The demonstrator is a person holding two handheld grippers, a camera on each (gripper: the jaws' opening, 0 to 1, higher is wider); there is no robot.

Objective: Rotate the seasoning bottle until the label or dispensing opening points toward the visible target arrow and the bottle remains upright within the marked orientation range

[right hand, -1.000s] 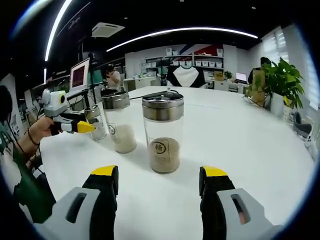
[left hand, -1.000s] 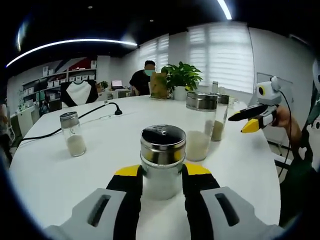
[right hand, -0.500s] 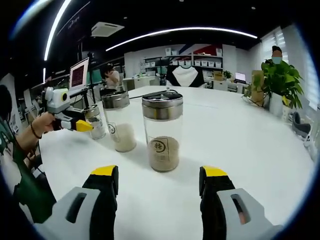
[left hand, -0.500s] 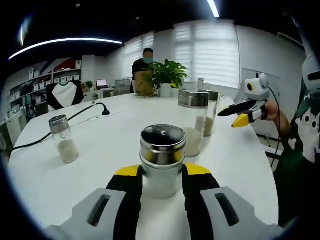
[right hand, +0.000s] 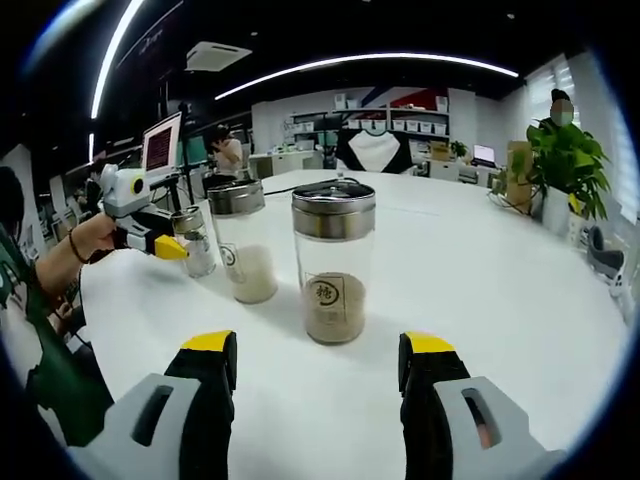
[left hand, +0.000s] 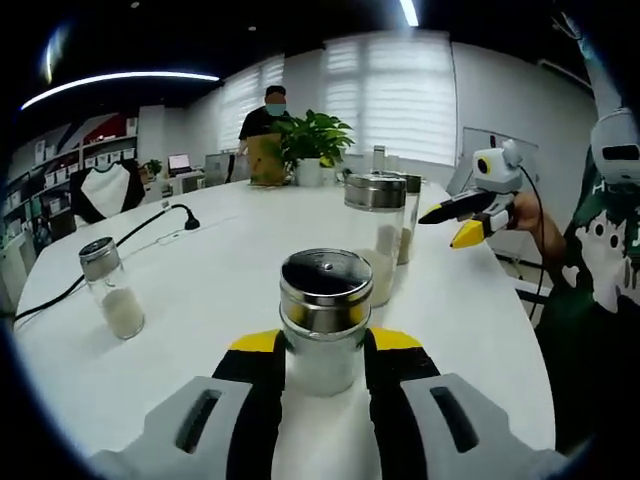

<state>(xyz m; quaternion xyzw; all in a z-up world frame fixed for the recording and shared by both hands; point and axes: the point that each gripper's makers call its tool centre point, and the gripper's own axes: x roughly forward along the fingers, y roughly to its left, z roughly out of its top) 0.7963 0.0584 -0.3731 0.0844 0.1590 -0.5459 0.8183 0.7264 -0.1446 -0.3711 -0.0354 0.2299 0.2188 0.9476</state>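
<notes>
My left claw is clamped on one seasoning bottle, upright on the white worktop. My right claw stands apart, holding nothing. Before it I count two tall jars and one small shaker.

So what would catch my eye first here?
Probably the steel-capped shaker clamped between the left gripper's yellow-tipped jaws, right up close. In the right gripper view, a tall jar of brownish seasoning stands on the white table, ahead of the open right gripper.
</notes>
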